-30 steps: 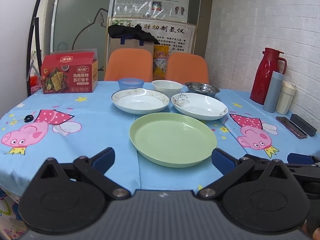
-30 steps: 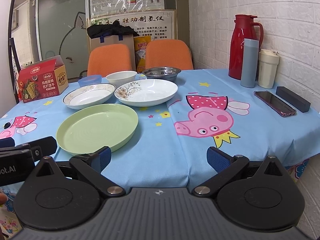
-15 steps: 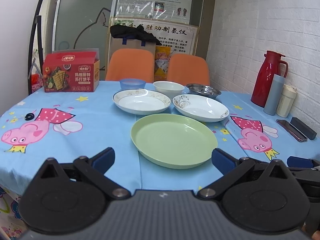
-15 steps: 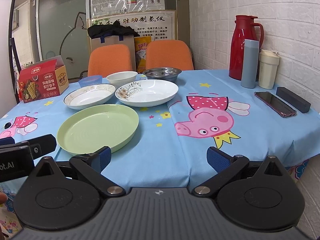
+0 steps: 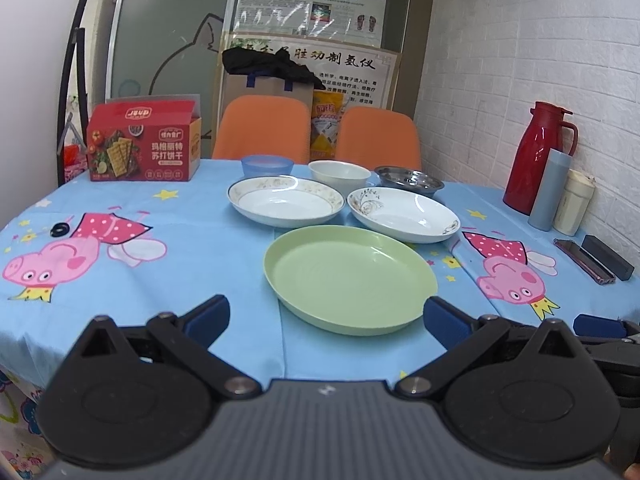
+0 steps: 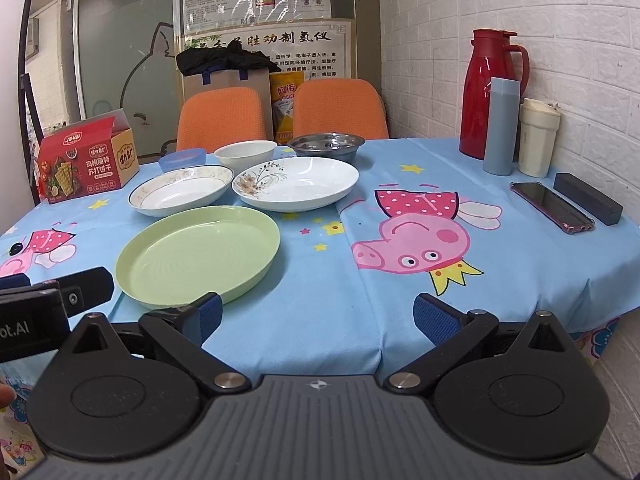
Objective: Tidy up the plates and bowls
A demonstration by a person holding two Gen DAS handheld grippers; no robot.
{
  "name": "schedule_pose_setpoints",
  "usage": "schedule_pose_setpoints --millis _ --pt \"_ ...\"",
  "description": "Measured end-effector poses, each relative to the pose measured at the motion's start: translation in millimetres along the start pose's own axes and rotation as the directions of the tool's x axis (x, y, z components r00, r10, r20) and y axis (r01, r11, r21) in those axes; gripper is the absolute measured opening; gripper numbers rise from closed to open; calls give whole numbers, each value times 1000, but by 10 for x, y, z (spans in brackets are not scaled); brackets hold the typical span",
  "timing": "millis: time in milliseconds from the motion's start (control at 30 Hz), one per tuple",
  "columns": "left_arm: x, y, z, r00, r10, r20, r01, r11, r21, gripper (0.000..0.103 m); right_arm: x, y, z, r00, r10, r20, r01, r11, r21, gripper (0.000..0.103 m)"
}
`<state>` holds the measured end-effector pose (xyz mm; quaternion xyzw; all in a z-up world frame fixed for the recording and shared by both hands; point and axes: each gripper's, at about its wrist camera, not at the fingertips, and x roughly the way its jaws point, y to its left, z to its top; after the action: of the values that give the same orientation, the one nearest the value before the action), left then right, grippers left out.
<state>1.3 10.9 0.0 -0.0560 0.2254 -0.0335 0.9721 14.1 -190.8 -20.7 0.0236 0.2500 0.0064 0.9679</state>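
One "JSUP"-branded red cracker box (image 5: 144,145)

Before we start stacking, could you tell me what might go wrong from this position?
The green plate sits near the table edge, so a nudge from the open right gripper could slide it off. The two white plates nearly touch, so lifting one could knock the other. The phone lies near the right edge.

Left gripper (image 5: 326,314): jaws wide apart, empty, at table edge. Green plate (image 5: 350,280) nearest; two white plates (image 5: 286,202) (image 5: 404,214) behind; blue bowl (image 5: 267,165), white bowl (image 5: 339,174), steel bowl (image 5: 409,179) furthest back. Red flask (image 5: 536,158) right.
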Motion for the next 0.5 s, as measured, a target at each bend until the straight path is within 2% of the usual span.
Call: schedule_pose_setpoints --millis 500 --pt "11 30 -13 1000 8 1 -8 1000 -2 103 4 21 -13 1000 0 -2 0 1000 -3 103"
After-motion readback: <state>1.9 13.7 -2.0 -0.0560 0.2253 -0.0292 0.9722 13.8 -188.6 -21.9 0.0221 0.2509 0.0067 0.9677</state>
